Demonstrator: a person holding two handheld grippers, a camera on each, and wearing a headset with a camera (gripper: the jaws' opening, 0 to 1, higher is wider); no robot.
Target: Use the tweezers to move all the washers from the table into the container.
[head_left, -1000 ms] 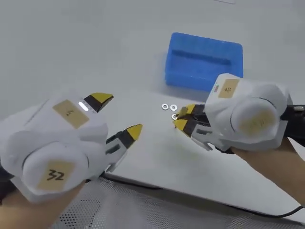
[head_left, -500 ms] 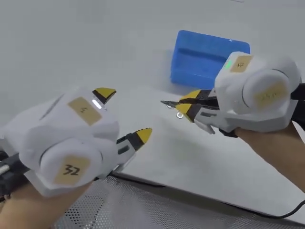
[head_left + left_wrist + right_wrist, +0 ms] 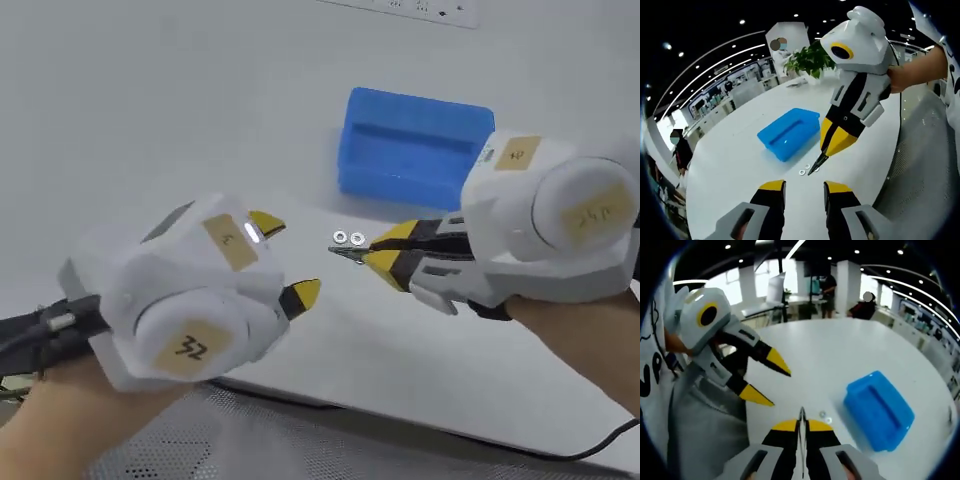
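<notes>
Jaws of my left gripper (image 3: 287, 258) stand apart with nothing between them, nearest me at the table's (image 3: 400, 350) front edge. Just beyond, my right gripper (image 3: 385, 250) is clamped on the tweezers (image 3: 348, 250), whose tips point close to two washers (image 3: 340, 237) lying side by side on the white surface. Whether the tips pinch anything I cannot tell. Farther back sits the blue container (image 3: 415, 135), apart from the washers.

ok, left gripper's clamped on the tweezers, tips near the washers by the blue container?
No: the right gripper is clamped on the tweezers, per the right gripper view; left gripper is open. Tips sit near the washers by the blue container.
</notes>
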